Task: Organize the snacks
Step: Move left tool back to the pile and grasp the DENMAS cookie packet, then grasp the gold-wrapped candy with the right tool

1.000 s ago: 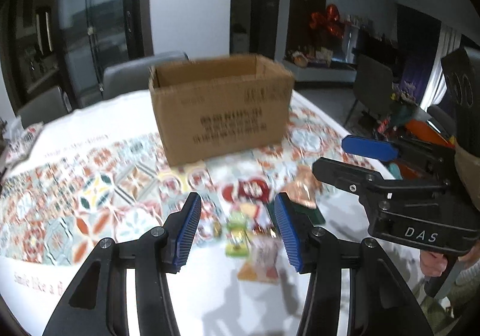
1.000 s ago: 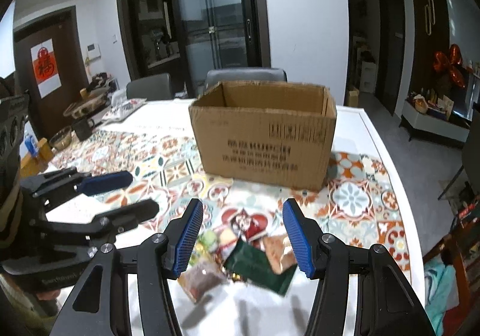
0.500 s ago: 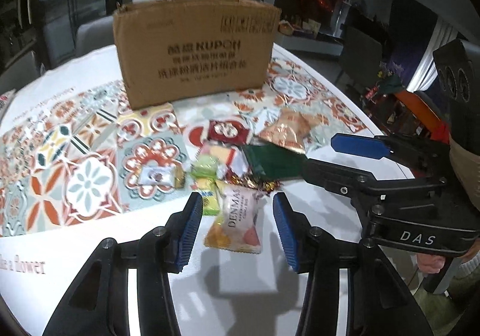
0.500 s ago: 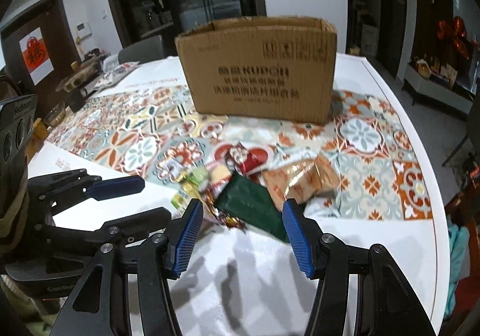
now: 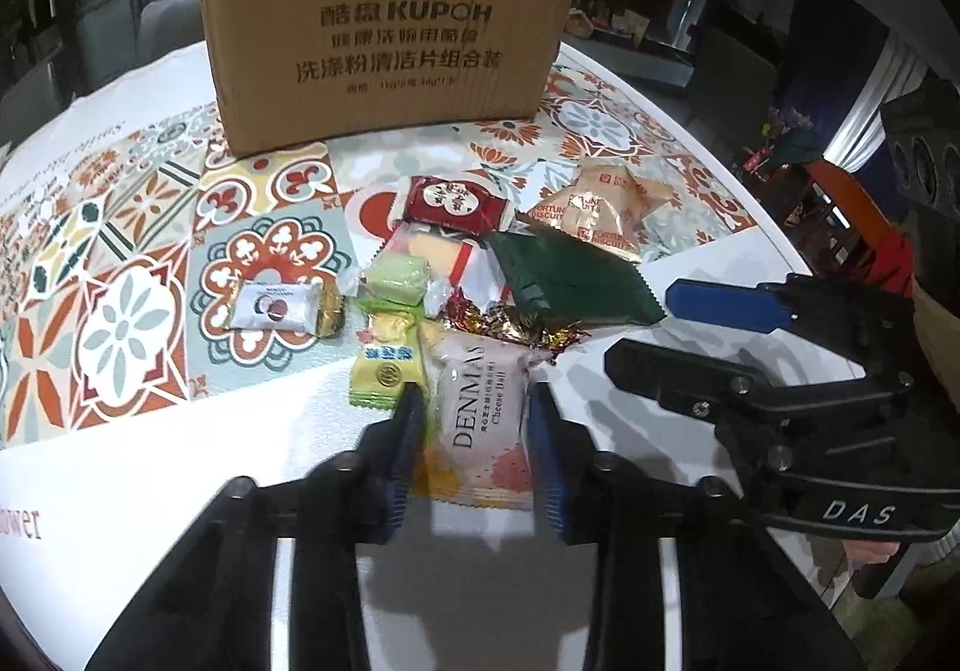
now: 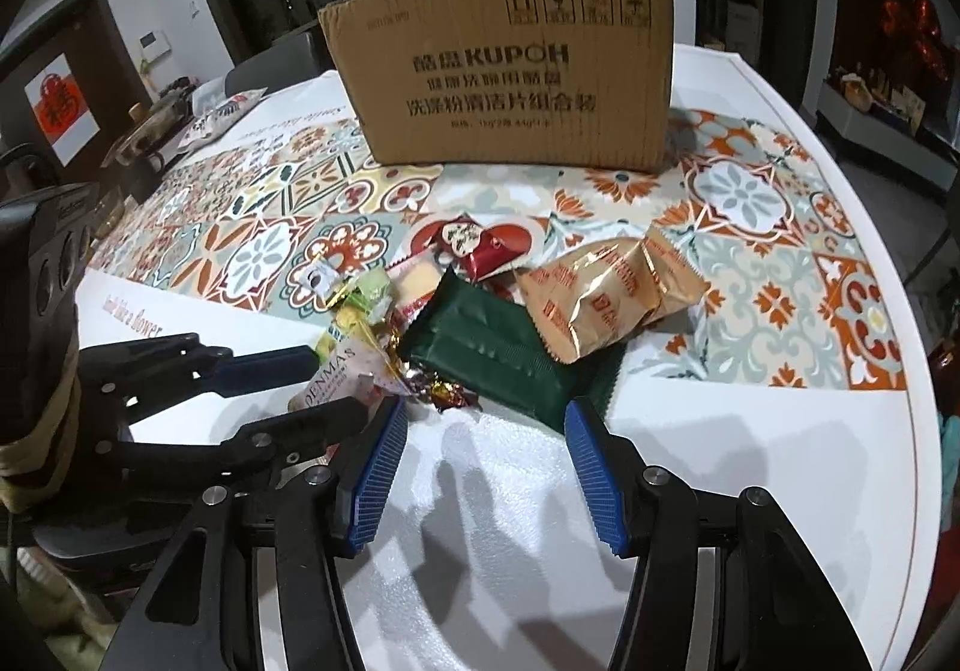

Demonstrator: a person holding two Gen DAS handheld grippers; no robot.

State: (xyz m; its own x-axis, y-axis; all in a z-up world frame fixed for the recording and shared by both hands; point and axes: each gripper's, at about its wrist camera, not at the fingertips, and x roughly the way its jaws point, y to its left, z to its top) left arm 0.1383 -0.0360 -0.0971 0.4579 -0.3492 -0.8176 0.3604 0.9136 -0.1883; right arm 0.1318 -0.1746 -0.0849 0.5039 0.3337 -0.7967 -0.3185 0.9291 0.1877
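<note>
A pile of wrapped snacks lies on the table in front of a brown cardboard box (image 5: 384, 41), which also shows in the right wrist view (image 6: 516, 71). My left gripper (image 5: 477, 401) straddles the pink DENMAS cheese ball packet (image 5: 480, 419), its blue pads close on both sides; the jaws look partly closed around it. My right gripper (image 6: 480, 419) is open, low over the table just before a dark green packet (image 6: 486, 347) and a golden biscuit packet (image 6: 606, 305). A red packet (image 5: 456, 203), green candies (image 5: 396, 278) and a white-gold candy (image 5: 276, 305) lie around.
The round white table (image 6: 750, 479) carries a patterned tile cloth (image 5: 138, 263). The table edge curves on the right (image 6: 924, 431). Chairs, dark doors and clutter stand beyond the box. The two grippers are close side by side.
Both grippers have dropped lower and moved forward toward the snack pile. My left gripper's jaws have narrowed around the DENMAS packet. The box now looms larger.
</note>
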